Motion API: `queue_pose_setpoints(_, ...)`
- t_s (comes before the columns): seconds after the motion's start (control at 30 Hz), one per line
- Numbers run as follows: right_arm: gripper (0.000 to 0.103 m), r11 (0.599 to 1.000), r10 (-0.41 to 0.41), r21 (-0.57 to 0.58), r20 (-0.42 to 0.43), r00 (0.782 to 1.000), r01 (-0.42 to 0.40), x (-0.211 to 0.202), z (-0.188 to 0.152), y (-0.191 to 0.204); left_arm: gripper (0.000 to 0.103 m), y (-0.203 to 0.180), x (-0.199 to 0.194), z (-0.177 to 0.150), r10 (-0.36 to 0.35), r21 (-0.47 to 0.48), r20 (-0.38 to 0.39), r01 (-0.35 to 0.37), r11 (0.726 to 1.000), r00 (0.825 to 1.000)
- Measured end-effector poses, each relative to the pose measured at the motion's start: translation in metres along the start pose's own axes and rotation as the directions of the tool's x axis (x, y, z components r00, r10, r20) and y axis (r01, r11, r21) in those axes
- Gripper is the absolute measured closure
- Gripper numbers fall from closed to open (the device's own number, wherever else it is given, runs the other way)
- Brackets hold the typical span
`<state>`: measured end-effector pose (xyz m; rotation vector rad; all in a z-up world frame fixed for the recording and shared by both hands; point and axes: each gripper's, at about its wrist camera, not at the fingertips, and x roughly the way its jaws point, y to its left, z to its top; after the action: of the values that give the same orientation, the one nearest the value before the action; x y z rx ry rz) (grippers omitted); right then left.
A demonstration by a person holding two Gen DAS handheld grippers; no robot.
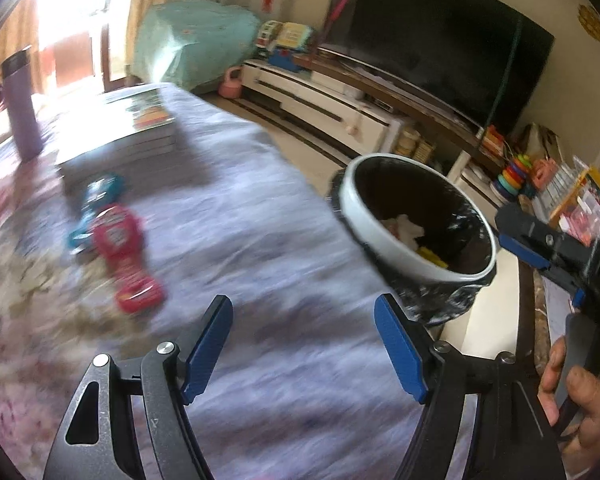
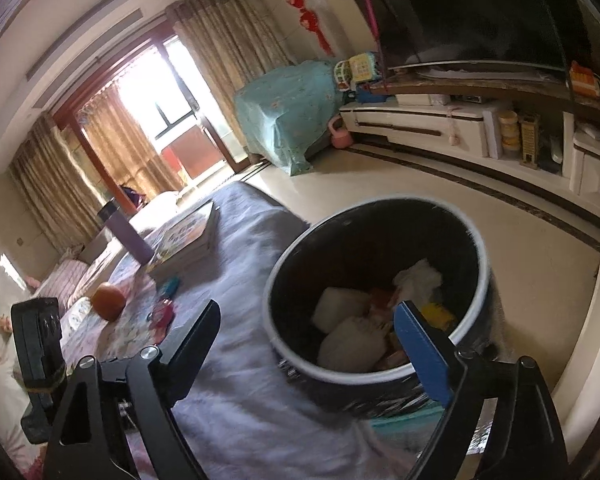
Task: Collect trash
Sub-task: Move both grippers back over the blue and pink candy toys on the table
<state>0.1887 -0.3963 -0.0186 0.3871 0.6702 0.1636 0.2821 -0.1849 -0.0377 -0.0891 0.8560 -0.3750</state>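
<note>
A round trash bin (image 1: pixel 364 216) with a white rim and black liner stands beside the cloth-covered table; white crumpled paper (image 2: pixel 348 332) and a yellow scrap (image 2: pixel 438 316) lie inside the bin (image 2: pixel 360 240). On the cloth lie a red wrapper (image 1: pixel 124 256) and a teal wrapper (image 1: pixel 96 200), left of and beyond my left gripper (image 1: pixel 302 308), which is open and empty above the cloth. My right gripper (image 2: pixel 308 312) is open and empty, its right finger in front of the bin's near rim. In the right wrist view the red wrapper (image 2: pixel 164 314) shows small at left.
A stack of books (image 1: pixel 140 132), a purple bottle (image 1: pixel 22 108) and an orange (image 2: pixel 108 300) sit further along the table. A TV (image 1: pixel 440 40) on a low white cabinet (image 1: pixel 320 100) with toys lines the far wall. A hand (image 1: pixel 572 396) holds the right gripper's handle.
</note>
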Motion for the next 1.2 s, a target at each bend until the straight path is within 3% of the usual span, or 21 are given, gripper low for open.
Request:
queue_pose_setpoints(0.53, 0.013, 0.987, 0.096, -0.12, -0.09, 0.991, -0.106, 0.04, -0.046, 0.088, 0.028, 0.099, -0.067, -0.044, 0.127, -0.214, 0.016, -0.121, 0.969, 0.992)
queue_pose_setpoints(0.8, 0.013, 0.979, 0.151, -0.115, -0.122, 0.981, -0.166, 0.059, -0.056, 0.117, 0.028, 0.133, -0.083, -0.047, 0.182, -0.261, 0.017, -0.171, 0.95, 0.983)
queue_pose_setpoints(1.1, 0.013, 0.94, 0.167, -0.264, -0.202, 0.965, -0.218, 0.094, -0.063, 0.165, 0.028, 0.162, -0.083, -0.048, 0.204, -0.306, 0.006, -0.192, 0.933, 0.979)
queue_pose_setpoints(1.2, 0.021, 0.931, 0.147, -0.296, -0.232, 0.961, -0.214, 0.112, -0.062, 0.175, 0.028, 0.169, -0.079, -0.047, 0.209, -0.311, -0.004, -0.2, 0.929, 0.978)
